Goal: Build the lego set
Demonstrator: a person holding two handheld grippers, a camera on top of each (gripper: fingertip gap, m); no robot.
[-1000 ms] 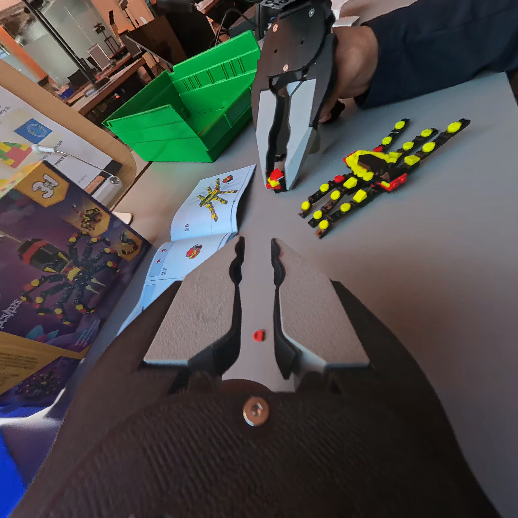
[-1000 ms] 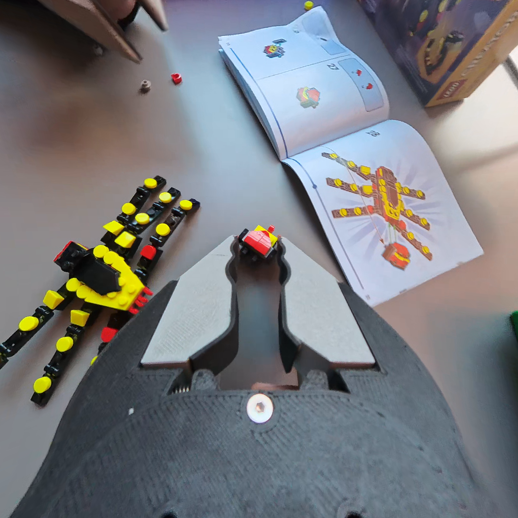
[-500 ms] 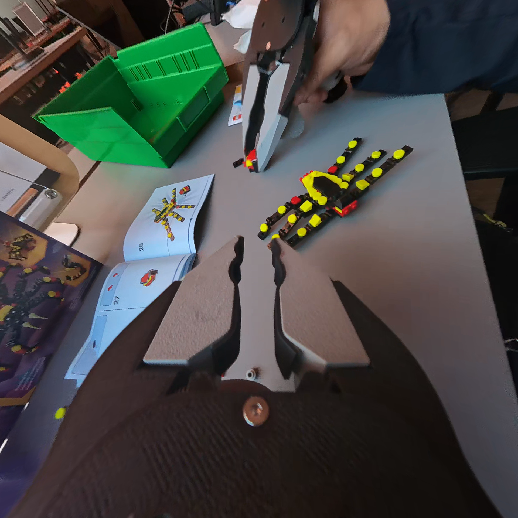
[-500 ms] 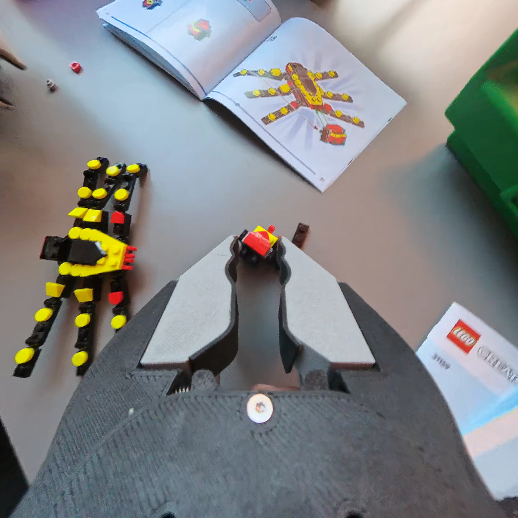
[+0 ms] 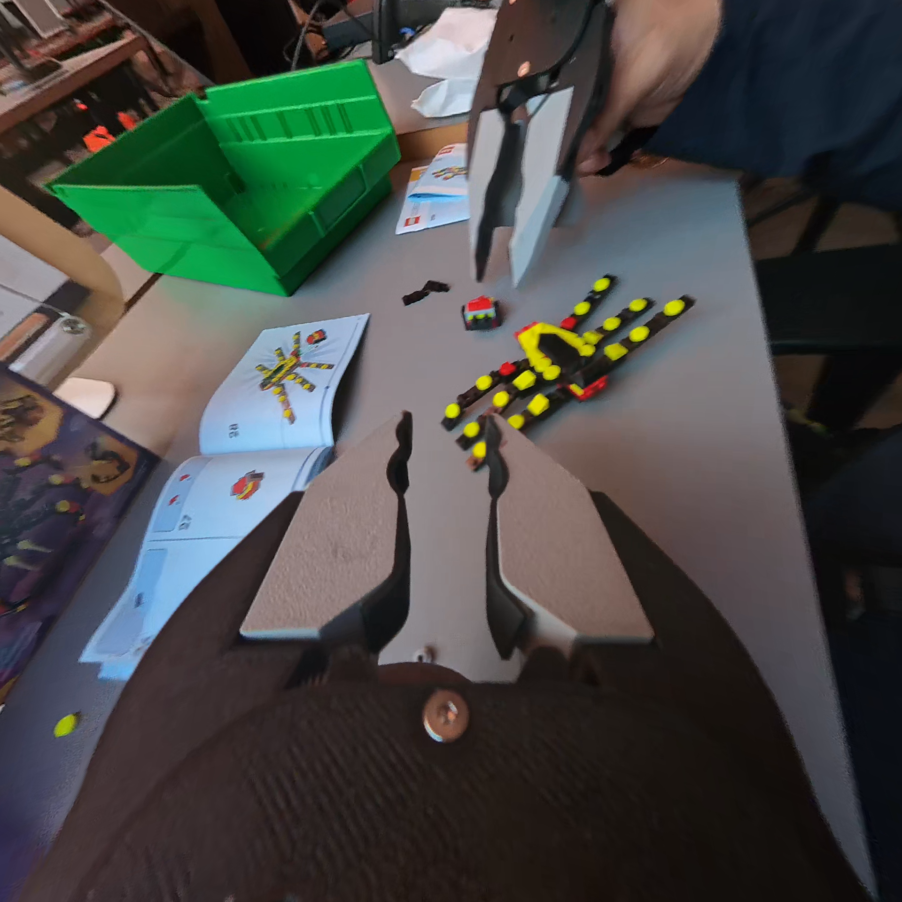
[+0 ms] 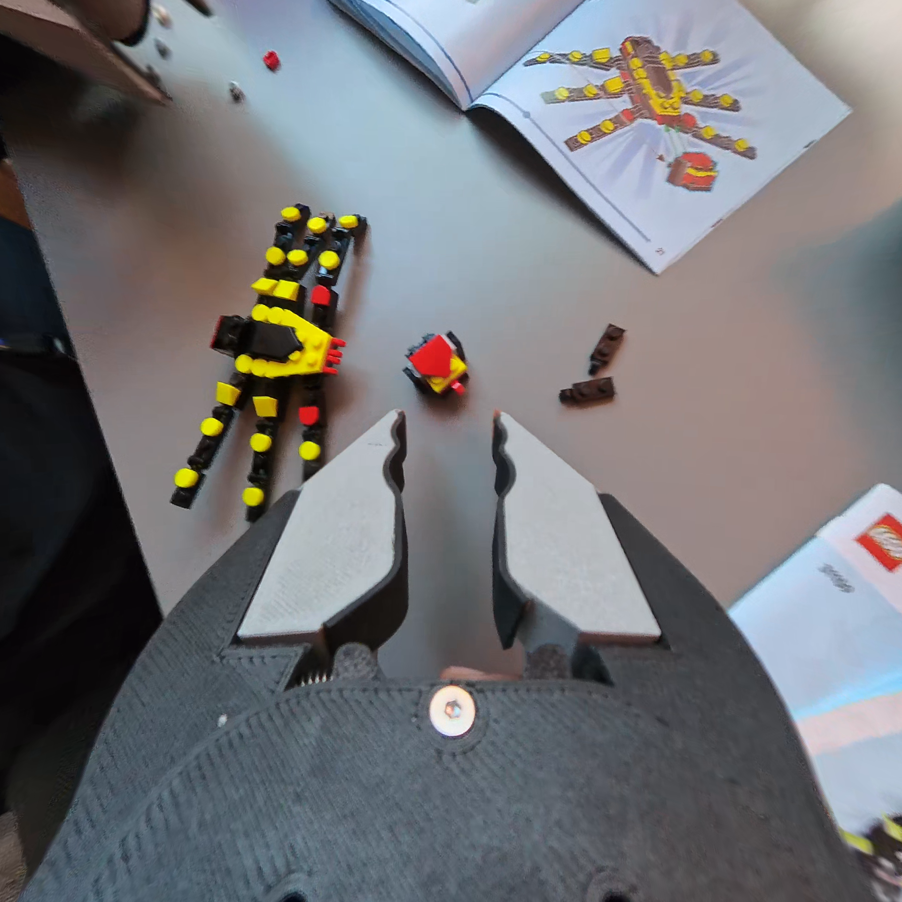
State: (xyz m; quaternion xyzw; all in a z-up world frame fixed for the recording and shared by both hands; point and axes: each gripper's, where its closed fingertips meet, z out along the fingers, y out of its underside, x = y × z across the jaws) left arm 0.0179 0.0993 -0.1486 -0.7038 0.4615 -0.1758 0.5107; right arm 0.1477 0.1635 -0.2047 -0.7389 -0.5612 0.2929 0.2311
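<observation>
Right wrist view records the small red, yellow and black lego sub-assembly (image 6: 436, 363) lying on the grey table (image 6: 439, 254), just beyond the tips of the right gripper (image 6: 448, 420). That gripper's jaws stand apart with nothing between them and no contact with the piece. To the left of the sub-assembly lies the black and yellow spider body (image 6: 273, 341), flat on the table, its legs folded into two bundles running lengthwise, with red teeth pointing toward the sub-assembly. To the right lie two small black plates (image 6: 593, 373), near each other, apart from the sub-assembly. Farther off, the open instruction booklet (image 6: 649, 117) shows a spider diagram. A loose red stud (image 6: 271, 59) and a small grey piece (image 6: 236, 91) rest near the top left edge. A second booklet (image 6: 830, 634) lies at the right edge.

Left wrist view shows the left gripper (image 5: 446, 429) with jaws parted and empty, held above the table. A hand (image 5: 649, 73) holds the right gripper above the sub-assembly. A green plastic bin (image 5: 234, 185) stands beyond the open booklet, the purple set box (image 5: 53, 488) lies at the left, and a yellow stud (image 5: 67, 725) rests near the lower left.
</observation>
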